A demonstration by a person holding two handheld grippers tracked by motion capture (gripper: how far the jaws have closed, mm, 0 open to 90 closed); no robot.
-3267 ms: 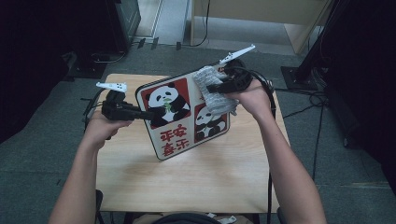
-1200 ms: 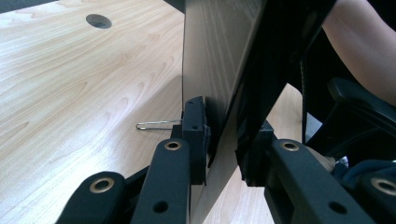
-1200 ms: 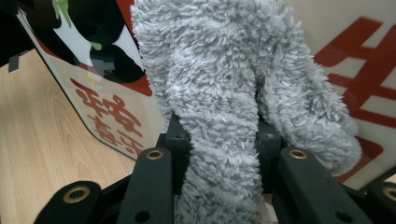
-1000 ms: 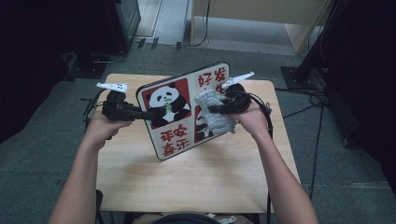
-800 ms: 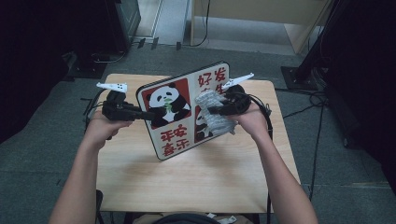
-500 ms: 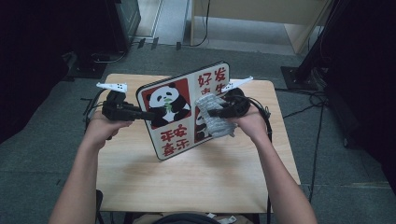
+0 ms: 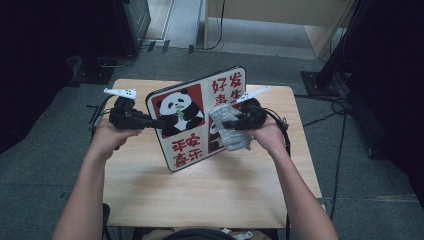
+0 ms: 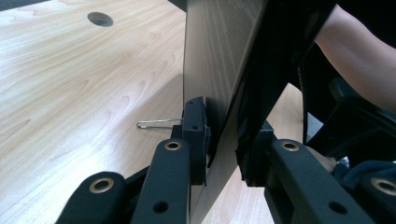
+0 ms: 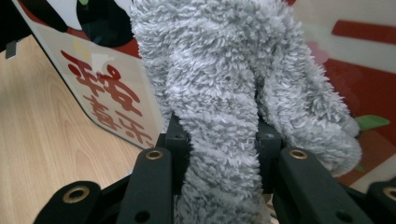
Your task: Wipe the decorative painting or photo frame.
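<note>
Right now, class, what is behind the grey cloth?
The panda board, red print showing around the grey cloth in the right claw. The print beneath is hidden.

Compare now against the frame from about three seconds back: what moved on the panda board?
The right gripper has slid the grey fluffy cloth down the face of the panda board, from its upper right corner toward the middle; the red characters there, covered earlier, now show. Unchanged: the left gripper stays clamped on the board's left edge, holding it tilted with its lower edge on the table, and the cloth stays gripped.
</note>
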